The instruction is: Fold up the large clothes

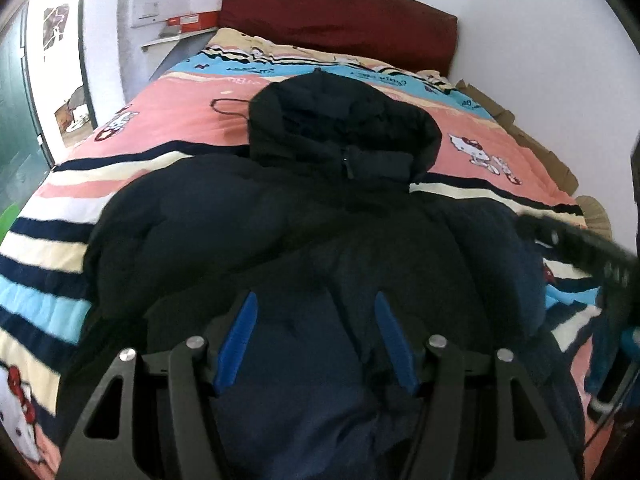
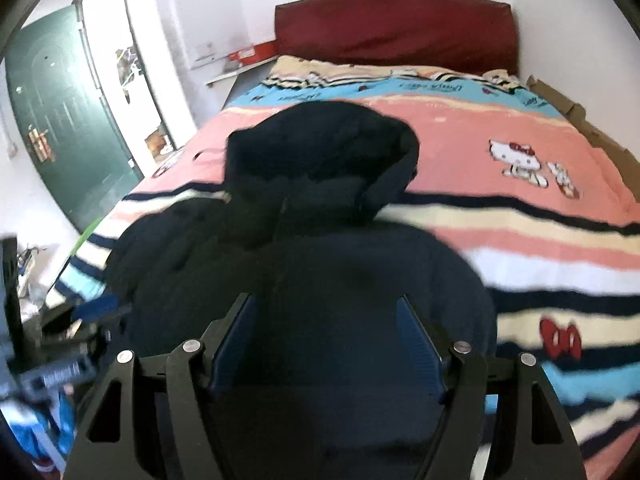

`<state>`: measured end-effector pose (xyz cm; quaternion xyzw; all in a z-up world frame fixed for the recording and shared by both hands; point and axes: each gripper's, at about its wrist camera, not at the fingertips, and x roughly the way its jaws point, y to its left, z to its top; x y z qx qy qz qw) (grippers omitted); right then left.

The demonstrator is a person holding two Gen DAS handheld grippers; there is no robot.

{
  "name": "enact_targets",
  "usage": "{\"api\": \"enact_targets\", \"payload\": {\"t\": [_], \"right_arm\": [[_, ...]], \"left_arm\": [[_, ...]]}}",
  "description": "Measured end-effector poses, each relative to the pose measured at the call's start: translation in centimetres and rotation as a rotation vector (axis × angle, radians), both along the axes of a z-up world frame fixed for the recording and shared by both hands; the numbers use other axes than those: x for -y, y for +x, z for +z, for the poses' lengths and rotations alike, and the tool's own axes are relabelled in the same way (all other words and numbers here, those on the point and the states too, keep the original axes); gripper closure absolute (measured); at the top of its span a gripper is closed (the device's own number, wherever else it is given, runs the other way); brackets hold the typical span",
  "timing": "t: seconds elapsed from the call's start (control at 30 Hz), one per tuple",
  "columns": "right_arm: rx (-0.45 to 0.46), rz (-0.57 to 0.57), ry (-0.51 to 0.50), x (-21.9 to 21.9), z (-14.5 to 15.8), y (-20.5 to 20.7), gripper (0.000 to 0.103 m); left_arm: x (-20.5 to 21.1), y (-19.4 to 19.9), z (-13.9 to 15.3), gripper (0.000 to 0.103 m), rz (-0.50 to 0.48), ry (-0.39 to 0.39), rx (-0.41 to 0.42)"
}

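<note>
Dark navy hooded puffer jacket [image 1: 320, 216] lies flat on the bed [image 1: 168, 128], hood [image 1: 340, 128] toward the dark red headboard [image 1: 340, 16], body toward the cameras, zipped at the collar. Sleeves look tucked in over the body, so the shape is fairly compact; folds hard to read because the fabric is so dark. Bedcover is striped pink, blue, cream and navy with cartoon cat prints. Left tongs [image 1: 316, 336] hang over the lower middle of the jacket, blue pads [image 1: 240, 336] spread wide, nothing pinched between them, only jacket fabric seen below. Right tongs [image 2: 326, 344] also spread wide above the jacket's lower right part, nothing gripped; pads not pressing on the cloth as far as visible. Right wrist view is motion-blurred. In the left wrist view the right tool shows as a blurred black bar at the right edge, over the jacket's right side. In the right wrist view the left tool shows blurred at the lower left, next to the jacket's left edge. Green door [image 2: 60, 128] at far left, white wall behind, a thin black cord [image 1: 228, 108] on the cover beside the hood.
</note>
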<state>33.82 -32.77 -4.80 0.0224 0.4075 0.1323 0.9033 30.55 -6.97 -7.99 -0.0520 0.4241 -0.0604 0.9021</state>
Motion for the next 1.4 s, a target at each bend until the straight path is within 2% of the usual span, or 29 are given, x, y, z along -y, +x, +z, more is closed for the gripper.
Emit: {"api": "enact_targets", "payload": {"t": [0.1, 0.23, 0.47, 0.6, 0.87, 1.0, 1.07, 1.13, 1.27, 1.4], "right_arm": [[0.003, -0.001, 0.002, -0.3, -0.6, 2.9, 0.032], [-0.055, 0.000, -0.017, 0.3, -3.5, 4.6, 0.033], [-0.165, 0.011, -0.072, 3.2, -8.9, 3.7, 0.035], [-0.190, 0.008, -0.014, 4.4, -10.6, 3.5, 0.035], [-0.202, -0.007, 0.020, 4.5, -12.9, 2.9, 0.035], [-0.211, -0.014, -0.041, 3.7, -12.7, 2.9, 0.035], [-0.224, -0.024, -0.080, 3.2, -12.1, 2.9, 0.035], [-0.240, -0.047, -0.094, 3.2, -11.0, 2.8, 0.035], [-0.185, -0.036, -0.088, 3.0, -7.8, 0.9, 0.035], [-0.149, 0.005, -0.075, 2.2, -6.3, -1.0, 0.035]], "left_arm": [[0.4, 1.2, -1.0, 0.043, -0.028, 0.017, 0.001], [0.3, 1.6, -2.8, 0.043, -0.049, 0.048, 0.004], [1.1, 3.4, -5.2, 0.041, -0.129, 0.043, 0.008], [0.2, 3.9, -6.6, 0.040, -0.148, -0.041, 0.013], [0.5, 3.8, -7.7, 0.040, -0.159, -0.017, 0.038], [1.0, 3.8, -7.5, 0.040, -0.155, 0.036, 0.013], [1.0, 3.6, -6.7, 0.040, -0.151, 0.055, -0.016], [0.8, 2.7, -5.4, 0.040, -0.157, 0.065, -0.005], [0.1, 0.4, -2.6, 0.040, -0.173, 0.081, 0.051], [-0.5, -0.9, -3.3, 0.040, -0.189, 0.089, 0.015]]}}
